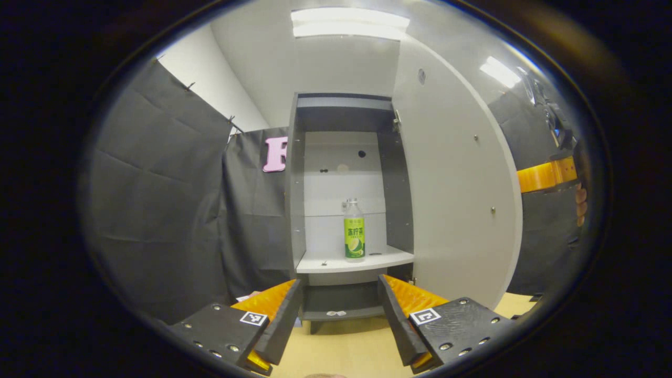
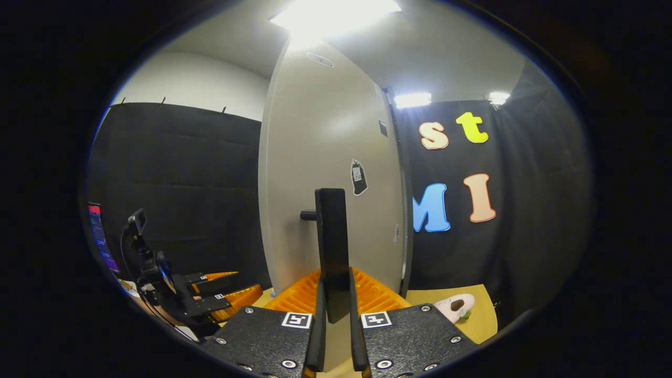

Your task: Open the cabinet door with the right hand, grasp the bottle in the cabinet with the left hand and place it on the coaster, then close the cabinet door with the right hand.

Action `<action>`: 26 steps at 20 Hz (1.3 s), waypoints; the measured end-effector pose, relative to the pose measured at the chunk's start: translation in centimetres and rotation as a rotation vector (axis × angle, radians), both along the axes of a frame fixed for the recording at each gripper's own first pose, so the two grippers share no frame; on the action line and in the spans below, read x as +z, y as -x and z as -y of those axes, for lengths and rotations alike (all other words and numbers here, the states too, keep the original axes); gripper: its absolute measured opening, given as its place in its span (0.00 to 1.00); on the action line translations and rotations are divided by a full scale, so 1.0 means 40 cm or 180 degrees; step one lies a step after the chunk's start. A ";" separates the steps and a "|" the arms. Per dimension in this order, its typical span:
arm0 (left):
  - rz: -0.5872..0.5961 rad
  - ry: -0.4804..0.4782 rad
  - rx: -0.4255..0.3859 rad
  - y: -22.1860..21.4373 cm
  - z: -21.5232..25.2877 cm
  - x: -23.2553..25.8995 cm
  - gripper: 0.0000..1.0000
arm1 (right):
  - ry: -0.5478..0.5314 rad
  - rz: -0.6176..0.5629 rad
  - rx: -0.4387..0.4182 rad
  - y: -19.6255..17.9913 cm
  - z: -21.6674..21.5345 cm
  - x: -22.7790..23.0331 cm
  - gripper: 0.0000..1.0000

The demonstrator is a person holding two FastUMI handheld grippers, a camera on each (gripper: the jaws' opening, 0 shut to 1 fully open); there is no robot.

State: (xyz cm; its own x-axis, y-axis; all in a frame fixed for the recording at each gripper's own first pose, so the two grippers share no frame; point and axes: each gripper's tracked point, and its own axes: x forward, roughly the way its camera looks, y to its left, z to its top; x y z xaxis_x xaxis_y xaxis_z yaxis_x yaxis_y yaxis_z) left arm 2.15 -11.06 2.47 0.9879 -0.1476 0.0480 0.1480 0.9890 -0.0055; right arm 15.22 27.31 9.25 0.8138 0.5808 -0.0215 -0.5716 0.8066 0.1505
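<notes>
In the left gripper view the tall grey-framed cabinet [image 1: 346,210] stands with its white flat-panel door [image 1: 457,199] swung out to the right of the opening. Inside, the clear plastic bottle with a green and yellow label [image 1: 354,230] stands upright on the white shelf [image 1: 352,261], near the middle of the cabinet and a little toward its back wall. The left gripper [image 1: 340,310] hangs in front of the cabinet, below the shelf, with its 2 fingers spread wide and nothing between them; the bottle sits well apart from it, framed by the gap. Under the cabinet lies the pale wooden tabletop [image 1: 341,346].

In the right gripper view the right gripper [image 2: 334,315] has its 2 fingers drawn close on either side of the dark vertical bar handle [image 2: 332,247] that stands off the cabinet door's outer face, pinching its lower end. To the right of the cabinet, on the tabletop, rests a small pale pink rounded object [image 2: 455,306].
</notes>
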 end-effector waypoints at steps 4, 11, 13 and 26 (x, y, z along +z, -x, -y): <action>0.0006 -0.0017 0.0003 0.016 0.042 0.014 0.87 | 0.0010 0.0026 -0.0150 -0.028 0.054 -0.003 0.18; -0.0081 -0.0026 0.0094 0.019 0.083 0.001 0.83 | -0.0055 0.0075 -0.0345 -0.062 0.126 -0.013 0.16; -0.0139 -0.0007 0.0087 0.000 0.092 0.002 0.83 | -0.0179 0.0024 -0.0308 -0.041 0.128 -0.019 0.16; -0.0192 0.0303 -0.0331 -0.355 0.105 0.059 0.83 | 0.0351 0.0072 -0.1573 0.043 0.345 -0.082 0.96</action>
State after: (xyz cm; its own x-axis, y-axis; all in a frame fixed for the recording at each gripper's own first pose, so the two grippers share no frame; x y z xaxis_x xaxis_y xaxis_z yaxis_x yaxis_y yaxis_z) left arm 16.35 -15.27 4.83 0.9690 -0.2470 0.0076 0.2463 0.9629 -0.1105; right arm 13.52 13.50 5.97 0.9918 0.1214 -0.0402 -0.1197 0.9920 0.0411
